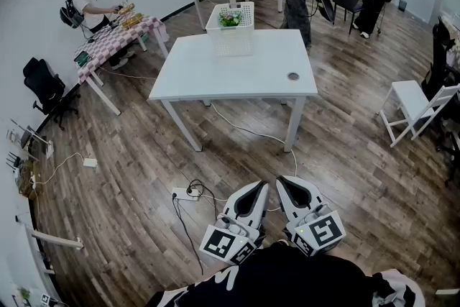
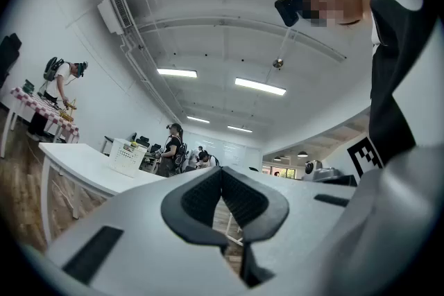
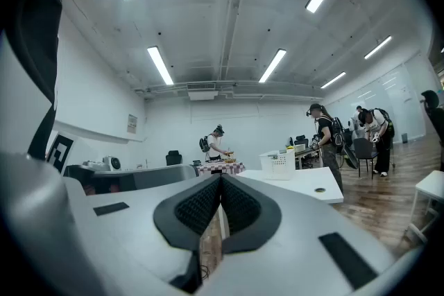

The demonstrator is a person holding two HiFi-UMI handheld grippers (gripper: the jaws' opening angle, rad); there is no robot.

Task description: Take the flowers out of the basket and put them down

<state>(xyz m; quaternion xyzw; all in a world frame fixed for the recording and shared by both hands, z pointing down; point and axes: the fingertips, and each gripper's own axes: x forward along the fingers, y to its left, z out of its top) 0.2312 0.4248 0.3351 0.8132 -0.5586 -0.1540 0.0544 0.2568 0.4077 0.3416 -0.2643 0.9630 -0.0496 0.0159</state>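
Left tongs [image 1: 253, 190]: pressed together, empty.
Right tongs [image 1: 289, 187]: pressed together, empty, just beside the left.
Flowers [image 1: 230, 18]: inside the white basket [image 1: 231, 41] at the tabletop's [image 1: 215, 75] far edge, well apart from both tongs.

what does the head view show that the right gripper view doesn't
Only the head view looks down into the basket at the flowers. It also shows the left gripper and right gripper held low, well short of the white table, and a power strip on the floor. Only the right gripper view shows the ceiling lights and that gripper's jaws together with nothing between them. Both show the white table, the basket and a person at a checkered table.
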